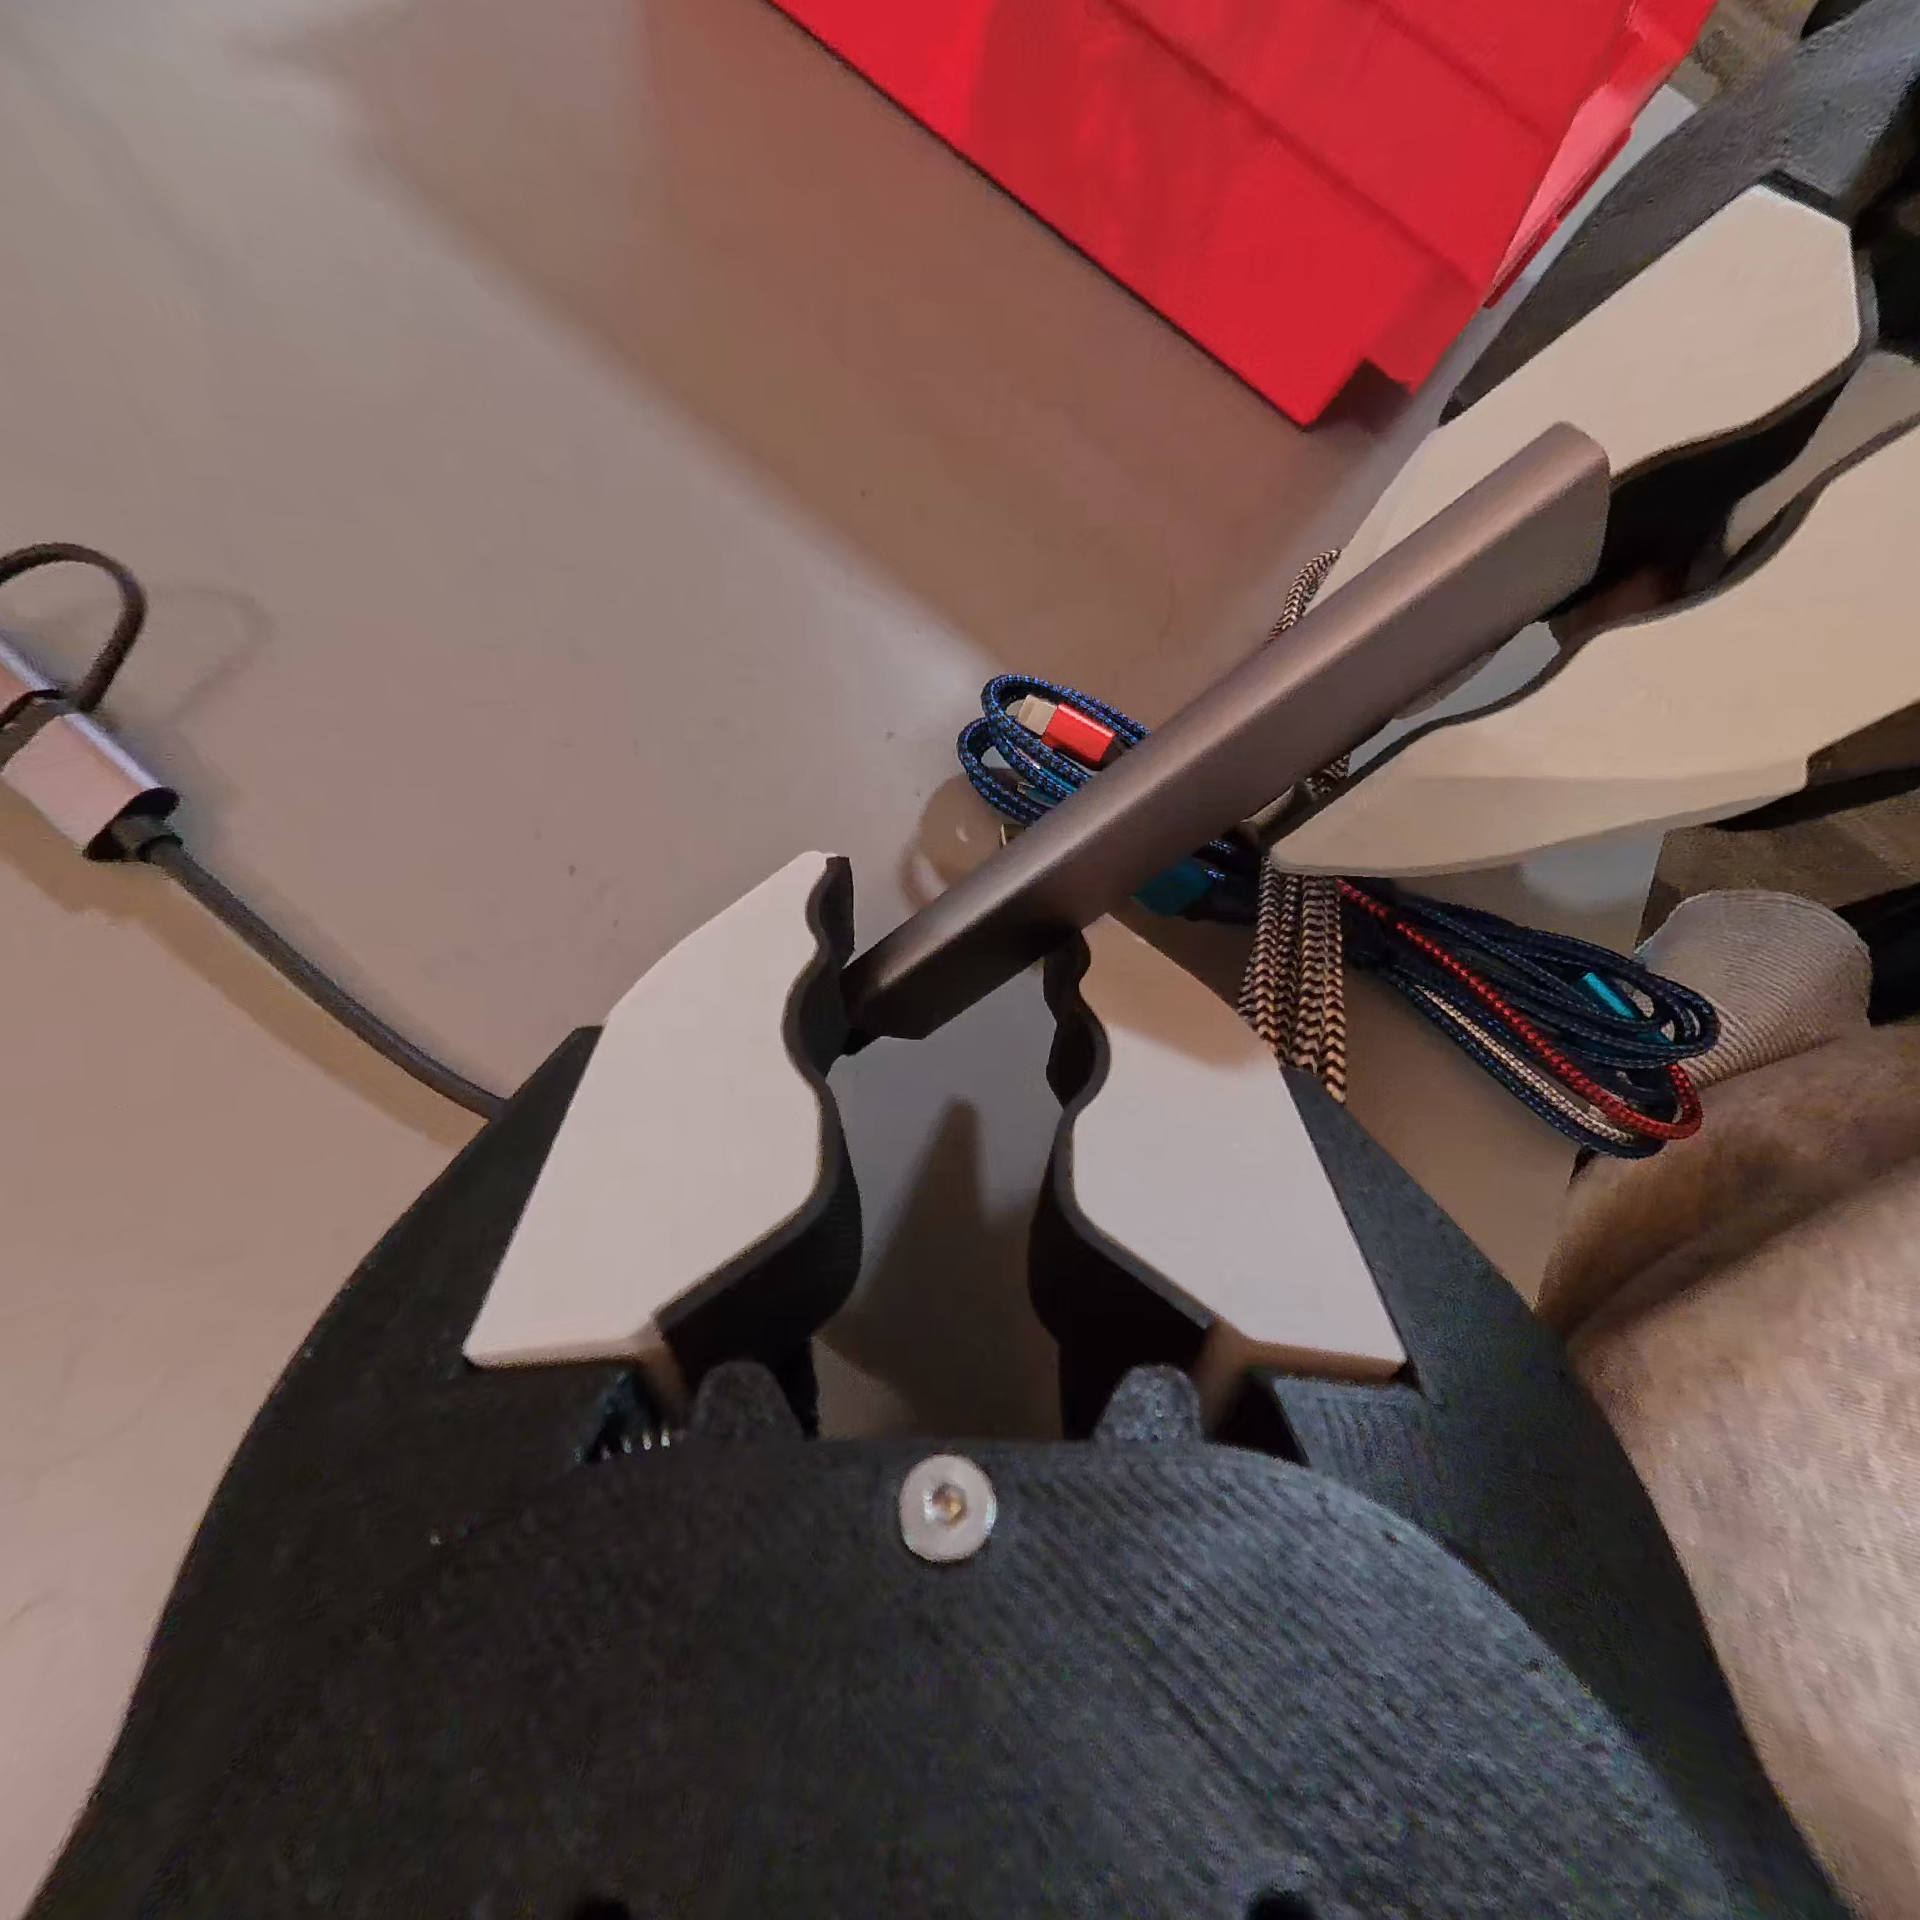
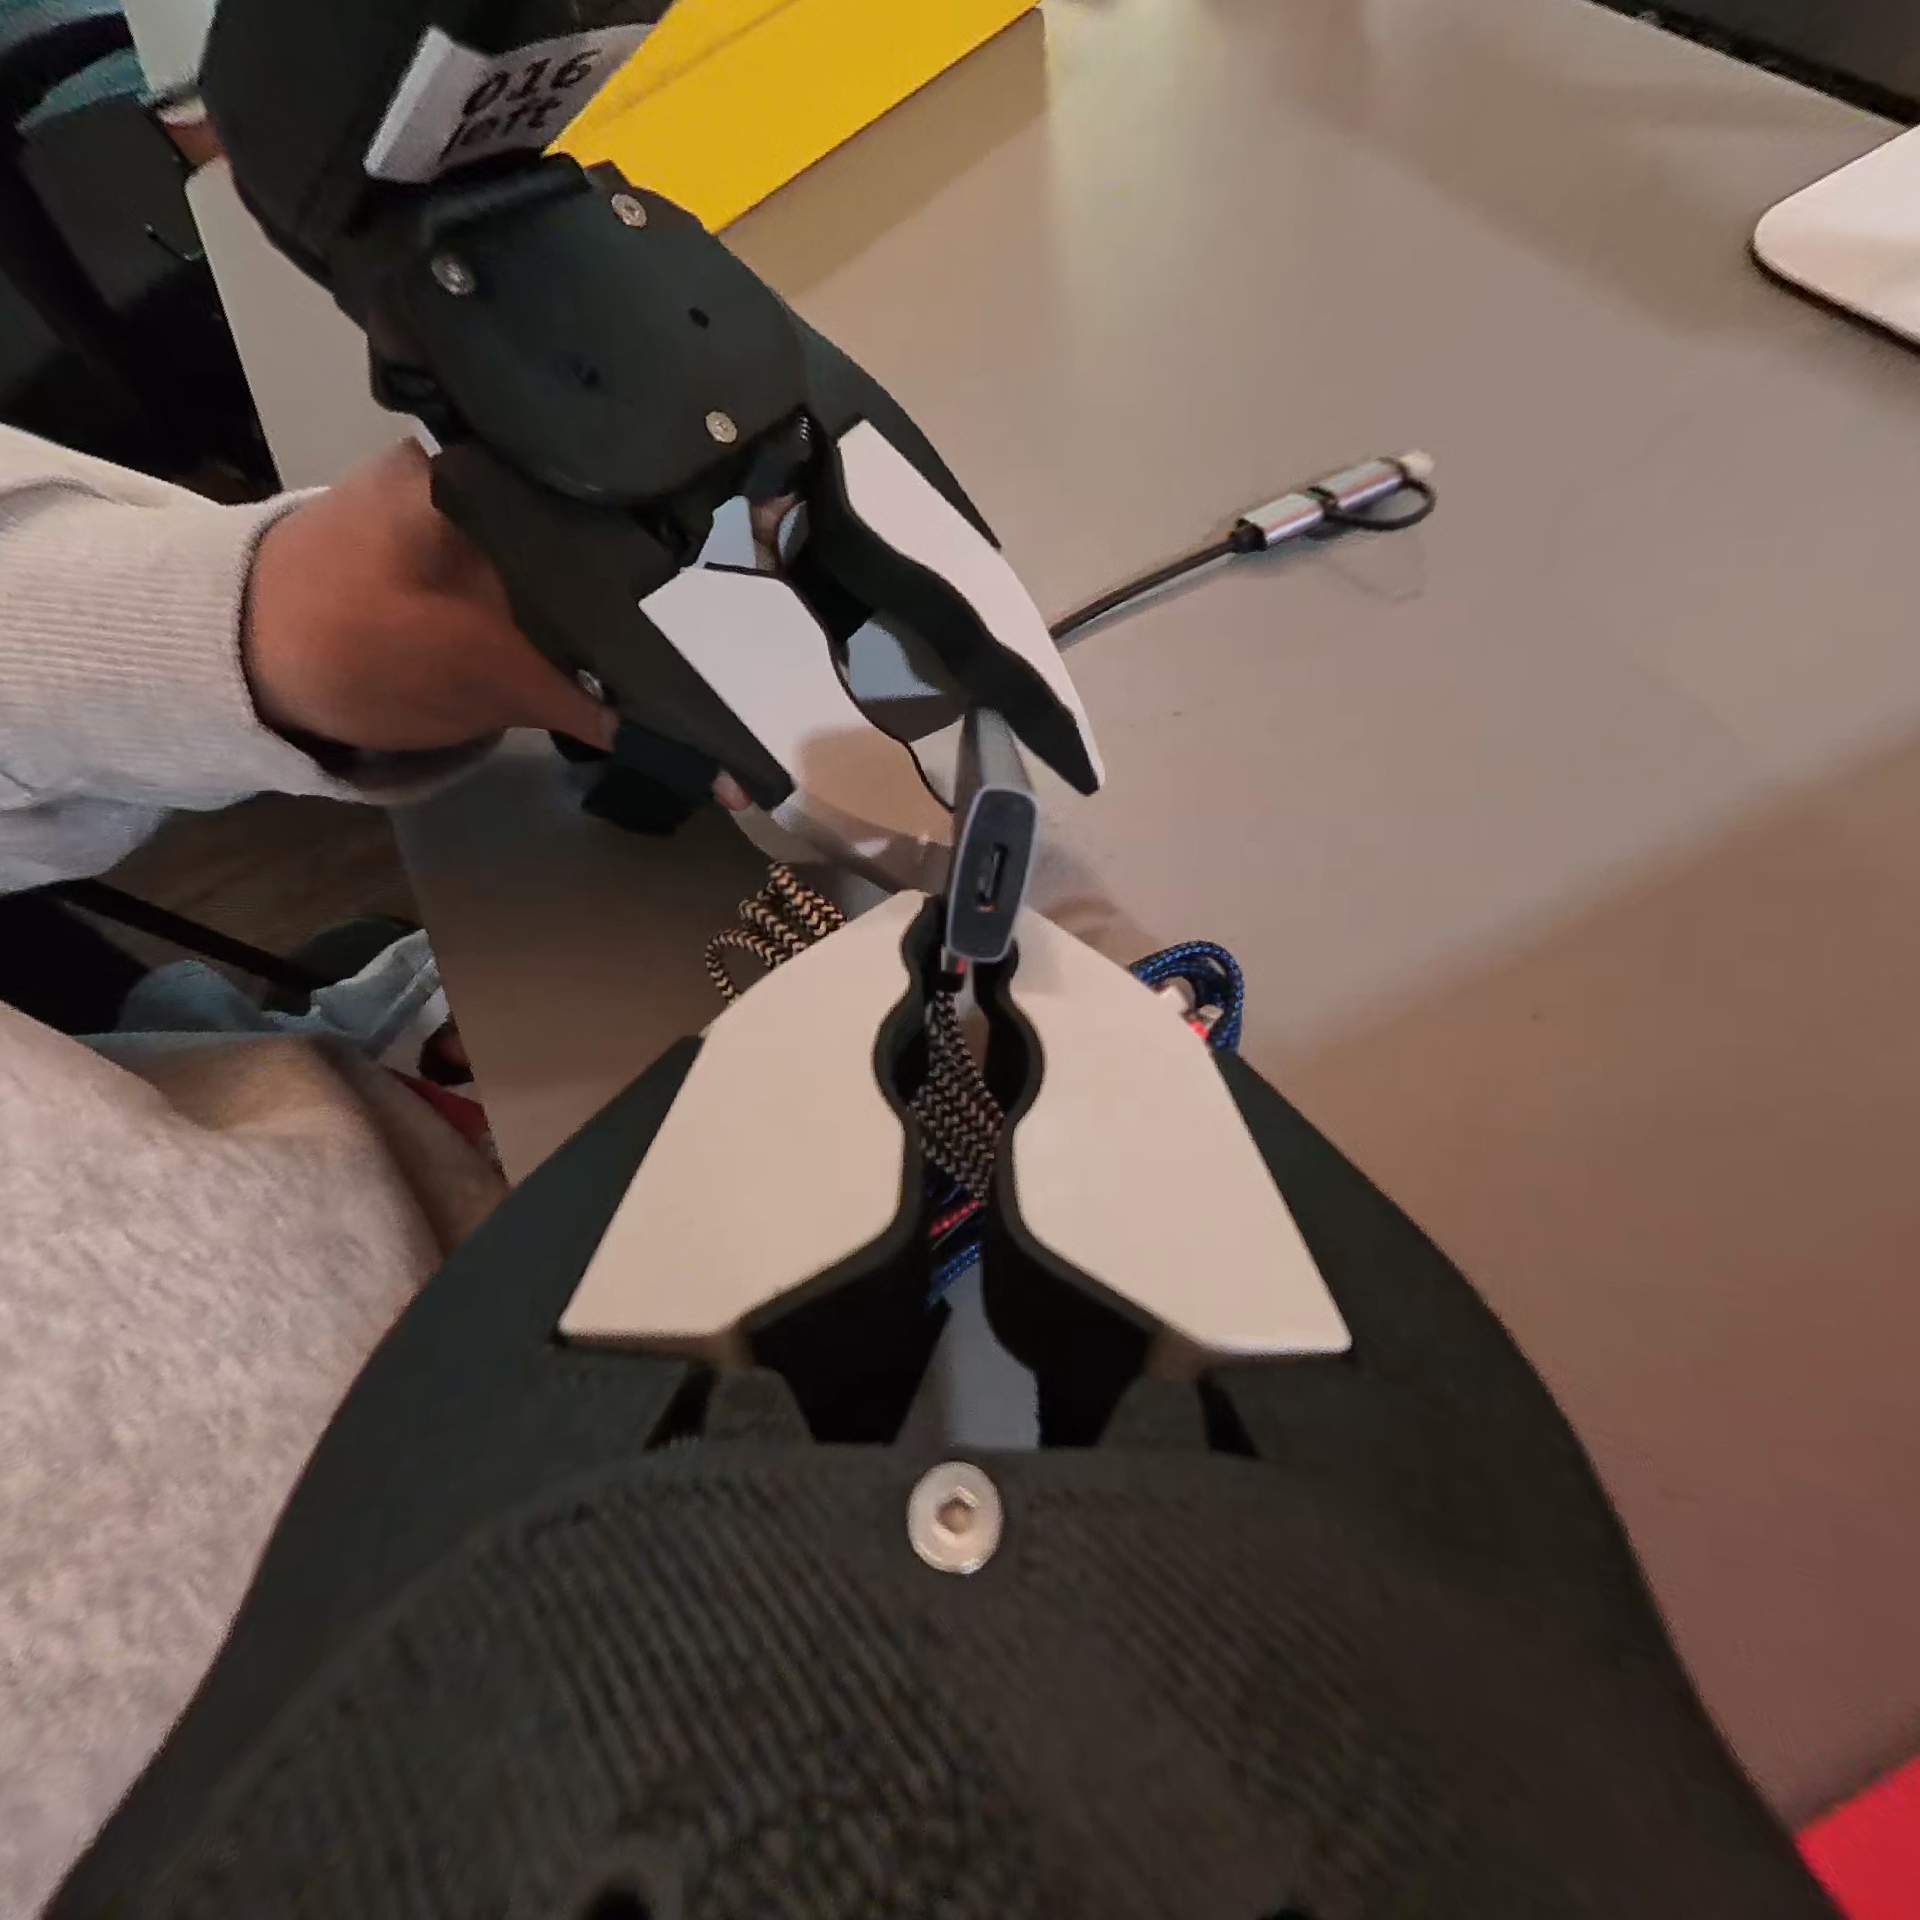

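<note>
The tabletop (image 1: 436,436) lay broad and bare to the left, with open room there; a red box (image 1: 1226,177) stood at its far side, and a yellow box (image 2: 790,94) showed in the right wrist view. The left gripper (image 1: 940,940) and the right gripper (image 2: 961,920) faced each other near the tabletop's near edge, each closed on one end of a grey slim hub (image 1: 1226,727). The hub was held clear of the surface, its long axis running from one gripper to the other, the port end (image 2: 992,868) pointing toward the right wrist camera. A person's hand (image 2: 405,613) gripped the left gripper's handle. Braided cables (image 1: 1507,987) lay bundled beneath the hub. A small grey adapter (image 1: 83,769) on its cord rested well apart to the left
</note>
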Available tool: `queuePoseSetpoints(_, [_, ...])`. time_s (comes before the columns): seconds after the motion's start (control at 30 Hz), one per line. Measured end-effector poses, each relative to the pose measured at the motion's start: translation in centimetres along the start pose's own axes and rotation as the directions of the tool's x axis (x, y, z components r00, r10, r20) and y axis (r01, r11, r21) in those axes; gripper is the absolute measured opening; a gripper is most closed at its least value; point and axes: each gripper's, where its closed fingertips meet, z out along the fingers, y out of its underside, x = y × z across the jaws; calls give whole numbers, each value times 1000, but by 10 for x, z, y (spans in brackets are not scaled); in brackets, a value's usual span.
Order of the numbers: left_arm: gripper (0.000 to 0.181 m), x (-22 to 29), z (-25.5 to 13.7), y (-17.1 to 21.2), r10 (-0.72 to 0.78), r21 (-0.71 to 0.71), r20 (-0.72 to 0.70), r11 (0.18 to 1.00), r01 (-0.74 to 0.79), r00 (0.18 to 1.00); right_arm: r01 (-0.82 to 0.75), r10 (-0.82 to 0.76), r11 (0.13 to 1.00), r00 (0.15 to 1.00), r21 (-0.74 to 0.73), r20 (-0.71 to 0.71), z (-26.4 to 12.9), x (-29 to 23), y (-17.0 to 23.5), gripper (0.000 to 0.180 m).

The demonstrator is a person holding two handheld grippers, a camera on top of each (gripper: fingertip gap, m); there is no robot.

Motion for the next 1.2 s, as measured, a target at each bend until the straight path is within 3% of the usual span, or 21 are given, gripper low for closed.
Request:
queuePoseSetpoints(0.13, [41, 0, 1, 1, 8, -4, 12, 1000, -8, 1000, -114, 115, 993, 990, -15, 76, -1, 0, 3, 8])
queuePoseSetpoints(0.27, [41, 0, 3, 4, 10, -20, 14, 1000, -9, 1000, 47, -48, 996, 999, -70, -14, 0, -2, 6, 8])
queuePoseSetpoints(0.4, [41, 2, 2, 0, -18, 6, -8, 1000, 18, 1000, -209, 212, 977, 966, -32, 145, -3, -1, 3, 8])
queuePoseSetpoints(0.53, [41, 1, 0, -3, -36, 34, -16, 999, 36, 999, -147, 147, 989, 986, -7, 82, -3, -1, -1, 8])
queuePoseSetpoints(0.67, [41, 1, -2, -7, -80, 59, -44, 995, 83, 996, -305, 290, 949, 944, 80, 157, -6, 1, -9, 7])
queuePoseSetpoints(0.8, [41, 1, -3, -7, -96, 71, -42, 993, 98, 995, -68, 69, 994, 998, 80, -14, -5, 1, -10, 8])
queuePoseSetpoints(0.97, [41, -1, -1, -17, -99, 114, -16, 988, 100, 995, 80, -57, 984, 988, 158, -146, -9, 7, -17, 7])
queuePoseSetpoints(1.2, [42, -3, -1, -13, -120, 101, -23, 987, 122, 993, -119, 128, 978, 991, 172, -43, -6, 6, -15, 8])
